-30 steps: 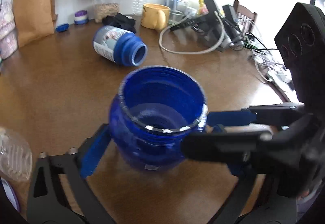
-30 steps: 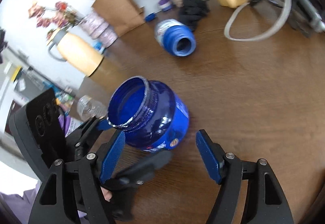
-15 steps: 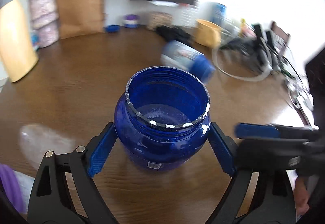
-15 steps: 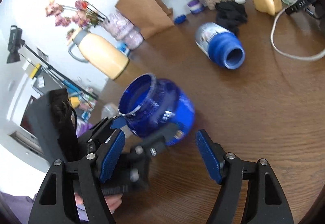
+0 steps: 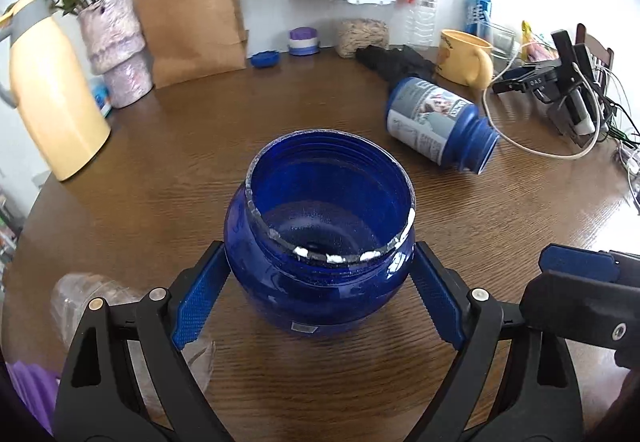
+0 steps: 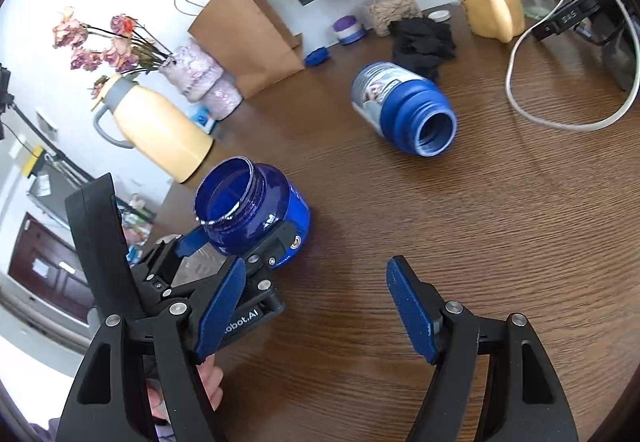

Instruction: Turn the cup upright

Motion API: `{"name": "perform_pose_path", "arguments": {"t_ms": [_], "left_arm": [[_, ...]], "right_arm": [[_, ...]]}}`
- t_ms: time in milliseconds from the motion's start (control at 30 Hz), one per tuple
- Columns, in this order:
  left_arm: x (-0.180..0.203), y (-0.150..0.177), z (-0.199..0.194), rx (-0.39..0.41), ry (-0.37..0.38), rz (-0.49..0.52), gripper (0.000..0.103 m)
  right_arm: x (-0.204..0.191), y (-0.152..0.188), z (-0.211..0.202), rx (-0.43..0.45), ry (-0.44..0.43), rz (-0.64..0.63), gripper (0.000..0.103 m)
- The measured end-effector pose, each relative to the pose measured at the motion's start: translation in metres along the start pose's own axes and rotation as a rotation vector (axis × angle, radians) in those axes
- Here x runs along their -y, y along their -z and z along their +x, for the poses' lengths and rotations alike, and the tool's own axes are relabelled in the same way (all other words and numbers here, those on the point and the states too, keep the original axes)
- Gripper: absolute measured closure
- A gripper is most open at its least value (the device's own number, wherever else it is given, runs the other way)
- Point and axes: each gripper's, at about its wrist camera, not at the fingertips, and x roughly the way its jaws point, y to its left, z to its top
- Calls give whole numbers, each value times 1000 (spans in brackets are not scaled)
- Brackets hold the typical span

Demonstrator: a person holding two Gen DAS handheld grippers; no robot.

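Observation:
A translucent dark blue jar (image 5: 320, 242) stands upright on the brown table, mouth up; it also shows in the right wrist view (image 6: 256, 213). My left gripper (image 5: 316, 294) has its blue pads against both sides of the jar, shut on it. My right gripper (image 6: 316, 310) is open and empty, to the right of the jar and apart from it. A second blue jar with a grey label (image 5: 436, 125) lies on its side farther back; in the right wrist view (image 6: 404, 113) its mouth faces the camera.
A cream thermos (image 5: 52, 97), a pink vase (image 5: 116, 53) and a paper bag (image 5: 192, 9) stand at the back left. A yellow mug (image 5: 464, 57), black cloth (image 5: 396, 59), white cable (image 5: 532, 145) and electronics crowd the back right. A clear plastic bottle (image 5: 80, 302) lies near left.
The left gripper has swung with the jar so the view turned left. The jar now stands level on the table. The right gripper has pulled back away from the jar.

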Motion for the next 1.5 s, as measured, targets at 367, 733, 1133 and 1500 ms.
{"name": "perform_pose_path", "arguments": {"t_ms": [367, 733, 1133, 1500], "left_arm": [[7, -3, -37, -5, 95, -21, 0], [-2, 51, -172, -18, 59, 33, 0], [-64, 139, -282, 55, 5, -16, 0], [-77, 177, -308, 72, -21, -84, 0]], "right_arm": [[-6, 4, -36, 53, 58, 3, 26], [-77, 52, -111, 86, 143, -187, 20], [-130, 159, -139, 100, 202, -243, 20], [-165, 213, -136, 124, 197, -290, 20]]}}
